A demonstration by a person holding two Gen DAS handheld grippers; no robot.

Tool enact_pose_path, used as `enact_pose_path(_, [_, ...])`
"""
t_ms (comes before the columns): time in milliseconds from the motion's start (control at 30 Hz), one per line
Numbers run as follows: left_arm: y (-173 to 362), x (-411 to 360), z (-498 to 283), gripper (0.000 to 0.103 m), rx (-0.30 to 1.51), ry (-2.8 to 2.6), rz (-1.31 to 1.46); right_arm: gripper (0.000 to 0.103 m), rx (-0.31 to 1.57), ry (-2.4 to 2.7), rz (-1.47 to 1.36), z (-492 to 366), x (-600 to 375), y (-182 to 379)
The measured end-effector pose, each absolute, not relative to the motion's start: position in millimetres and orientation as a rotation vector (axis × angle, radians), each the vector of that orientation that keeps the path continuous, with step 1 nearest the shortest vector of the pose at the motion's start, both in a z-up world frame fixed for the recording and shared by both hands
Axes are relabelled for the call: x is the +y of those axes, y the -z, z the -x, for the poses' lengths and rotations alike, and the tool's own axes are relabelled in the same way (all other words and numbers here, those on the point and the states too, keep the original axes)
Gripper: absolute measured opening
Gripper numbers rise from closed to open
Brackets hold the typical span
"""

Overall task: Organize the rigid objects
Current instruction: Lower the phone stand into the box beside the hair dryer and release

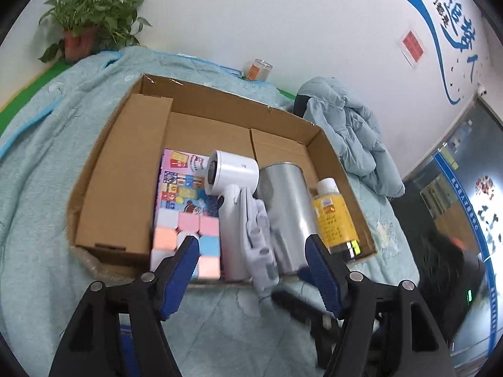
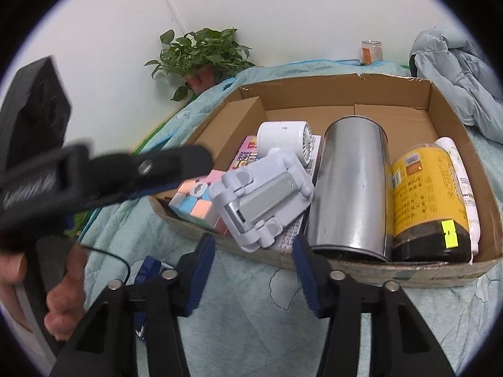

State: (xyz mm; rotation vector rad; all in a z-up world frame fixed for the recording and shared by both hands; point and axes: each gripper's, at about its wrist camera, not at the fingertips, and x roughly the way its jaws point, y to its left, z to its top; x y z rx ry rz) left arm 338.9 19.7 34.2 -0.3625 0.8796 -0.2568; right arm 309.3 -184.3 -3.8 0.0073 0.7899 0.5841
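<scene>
An open cardboard box (image 1: pixel 220 100) (image 2: pixel 345 84) lies on a teal quilt (image 1: pixel 47 172). Inside it are a pastel cube (image 1: pixel 188 220) (image 2: pixel 195 204), a colourful printed pack (image 1: pixel 182 185), a white handheld fan (image 1: pixel 232 169) (image 2: pixel 283 135), a grey folding stand (image 1: pixel 261 235) (image 2: pixel 264 194), a metal can (image 1: pixel 286 201) (image 2: pixel 352 182), a yellow-labelled jar (image 1: pixel 334 216) (image 2: pixel 424 194) and a white bottle (image 2: pixel 456 163). My left gripper (image 1: pixel 251 245) is open at the box's near edge, its pads clear of the stand between them. My right gripper (image 2: pixel 253 243) is open too, just short of the stand's lower end.
The left gripper's blurred body (image 2: pixel 94 169) and a hand (image 2: pixel 63 282) fill the left of the right wrist view. A potted plant (image 1: pixel 91 25), a glass jar (image 1: pixel 259 69) and a pale blue jacket (image 1: pixel 349 135) lie beyond the box.
</scene>
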Motion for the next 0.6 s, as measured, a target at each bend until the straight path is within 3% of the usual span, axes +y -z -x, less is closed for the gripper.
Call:
enact_pose_path(267, [-37,34,-306,0.07,0.823,0.219,0.311,0.038,0.776,-0.484,-0.001,-320,-184,9])
enact_pose_path(333, [-39,36,-295,0.087,0.788,0.187,0.259,0.039,0.758,-0.467,0.013,-311,-187,8])
enact_pose_path(367, [-39,36,-288,0.093,0.766,0.163,0.223,0.047,0.749,-0.465,0.018,-306,-188,8])
enact_pose_path(400, [-39,37,-282,0.103,0.741,0.145,0.193,0.066,0.739,-0.473,0.019,-300,-190,9])
enact_pose_path(467, [-39,39,-267,0.102,0.693,0.117,0.13,0.09,0.718,-0.478,0.022,-289,-194,11])
enact_pose_path(600, [-33,52,-247,0.102,0.711,0.087,0.074,0.09,0.707,-0.448,0.028,-270,-202,18])
